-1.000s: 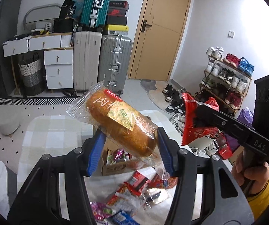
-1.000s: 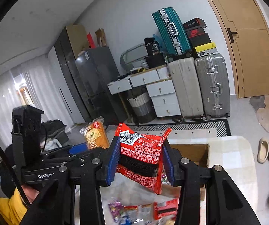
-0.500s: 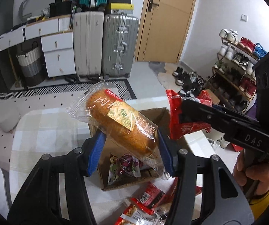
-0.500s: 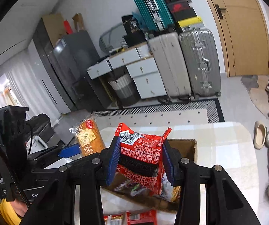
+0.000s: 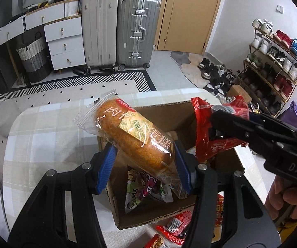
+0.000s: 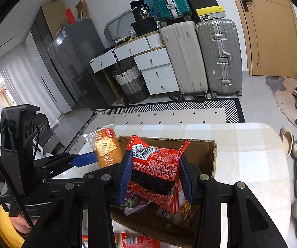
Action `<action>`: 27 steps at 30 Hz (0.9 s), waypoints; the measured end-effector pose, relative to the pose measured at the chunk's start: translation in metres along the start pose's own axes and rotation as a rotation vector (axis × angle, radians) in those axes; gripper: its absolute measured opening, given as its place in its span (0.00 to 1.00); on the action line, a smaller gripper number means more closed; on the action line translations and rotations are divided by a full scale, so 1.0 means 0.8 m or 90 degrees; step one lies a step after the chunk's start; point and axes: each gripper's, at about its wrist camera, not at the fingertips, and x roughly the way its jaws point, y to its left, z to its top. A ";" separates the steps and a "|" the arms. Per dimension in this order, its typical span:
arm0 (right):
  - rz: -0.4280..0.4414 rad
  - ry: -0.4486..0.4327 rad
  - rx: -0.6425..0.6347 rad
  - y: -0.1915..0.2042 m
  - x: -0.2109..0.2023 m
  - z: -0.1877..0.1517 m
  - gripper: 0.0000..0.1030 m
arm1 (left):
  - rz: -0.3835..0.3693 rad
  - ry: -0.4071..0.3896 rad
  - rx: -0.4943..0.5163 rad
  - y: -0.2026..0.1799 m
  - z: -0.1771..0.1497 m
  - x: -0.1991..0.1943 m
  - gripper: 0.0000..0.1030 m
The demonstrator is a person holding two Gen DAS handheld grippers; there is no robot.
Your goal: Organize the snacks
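My left gripper [image 5: 146,161] is shut on a wrapped golden bread roll [image 5: 131,136] and holds it above the open cardboard box [image 5: 148,217]. My right gripper [image 6: 155,177] is shut on a red snack packet [image 6: 158,171] and holds it over the same box [image 6: 208,161]. The right gripper also shows in the left wrist view [image 5: 220,124] with the red packet [image 5: 210,136]. The bread roll shows in the right wrist view [image 6: 107,146] at the left. A green and purple snack bag [image 5: 146,192] lies inside the box.
Loose red snack packets [image 5: 175,227] lie on the checked tablecloth [image 5: 45,128] in front of the box. Suitcases [image 5: 119,31], white drawers [image 5: 63,41], a door and a shoe rack [image 5: 272,62] stand behind the table.
Both grippers have moved forward and down with their snacks, from above the loose pile to over the open box. Both grips are unchanged.
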 end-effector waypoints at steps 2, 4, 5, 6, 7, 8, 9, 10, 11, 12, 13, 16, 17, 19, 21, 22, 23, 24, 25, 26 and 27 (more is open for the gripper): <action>0.002 0.003 -0.001 0.001 0.002 -0.003 0.41 | 0.001 0.003 0.002 0.000 -0.001 0.012 0.51; -0.001 0.008 -0.004 0.002 0.004 -0.003 0.41 | 0.005 0.009 0.005 -0.001 -0.001 0.026 0.51; 0.000 0.011 -0.006 0.002 0.006 -0.004 0.41 | 0.007 0.012 0.005 -0.001 -0.007 0.027 0.51; 0.000 0.014 -0.008 0.004 0.007 -0.006 0.41 | 0.007 0.013 0.004 0.000 -0.010 0.031 0.51; -0.003 0.019 -0.013 0.005 0.010 -0.008 0.41 | 0.006 0.018 0.004 0.001 -0.010 0.039 0.51; -0.005 0.025 -0.020 0.007 0.012 -0.009 0.41 | 0.007 0.023 0.006 0.000 -0.013 0.042 0.51; -0.005 0.030 -0.024 0.008 0.014 -0.011 0.41 | 0.011 0.026 0.006 -0.002 -0.017 0.045 0.51; -0.008 0.031 -0.027 0.009 0.015 -0.013 0.41 | 0.013 0.027 0.004 -0.002 -0.017 0.051 0.51; -0.010 0.032 -0.026 0.009 0.017 -0.015 0.41 | 0.012 0.030 0.006 -0.002 -0.022 0.054 0.51; -0.009 0.034 -0.024 0.008 0.018 -0.016 0.41 | 0.013 0.030 0.007 -0.003 -0.022 0.057 0.51; -0.009 0.035 -0.023 0.008 0.017 -0.018 0.41 | 0.015 0.029 0.009 -0.002 -0.026 0.057 0.51; -0.010 0.039 -0.021 0.006 0.018 -0.023 0.41 | 0.023 0.036 0.011 -0.005 -0.038 0.061 0.51; -0.013 0.042 -0.020 0.005 0.019 -0.025 0.41 | 0.023 0.040 0.011 -0.003 -0.041 0.064 0.51; -0.016 0.052 -0.014 0.004 0.022 -0.028 0.41 | 0.027 0.047 0.013 -0.005 -0.051 0.065 0.51; -0.020 0.055 -0.015 0.004 0.024 -0.029 0.41 | 0.028 0.052 0.012 -0.006 -0.054 0.067 0.51; -0.024 0.058 -0.016 0.003 0.026 -0.030 0.41 | 0.027 0.053 0.013 -0.006 -0.056 0.067 0.51; -0.025 0.061 -0.017 0.004 0.027 -0.030 0.41 | 0.029 0.052 0.014 -0.006 -0.056 0.067 0.51; -0.026 0.062 -0.018 0.005 0.028 -0.032 0.41 | 0.031 0.054 0.015 -0.004 -0.058 0.067 0.51; -0.031 0.065 -0.019 0.004 0.029 -0.032 0.41 | 0.032 0.058 0.019 -0.006 -0.059 0.069 0.51; -0.035 0.067 -0.019 0.004 0.031 -0.032 0.41 | 0.032 0.059 0.021 -0.006 -0.059 0.069 0.51; -0.035 0.070 -0.018 0.004 0.033 -0.032 0.41 | 0.034 0.059 0.023 -0.006 -0.060 0.068 0.51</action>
